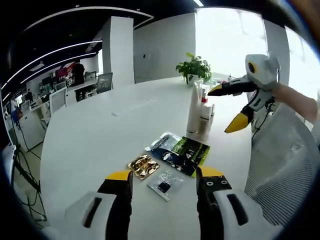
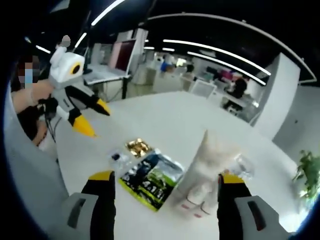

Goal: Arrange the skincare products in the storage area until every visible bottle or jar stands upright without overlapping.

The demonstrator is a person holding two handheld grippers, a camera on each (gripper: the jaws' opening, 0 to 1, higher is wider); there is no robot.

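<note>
Both hand-held grippers, left and right, hover released over sachets beside upright tubes.

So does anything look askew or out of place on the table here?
Nothing spilled or damaged. The tall white tubes stand upright in a tight cluster, while four sachets lie flat beside them, some overlapping. Both grippers are open and hold nothing.
</note>
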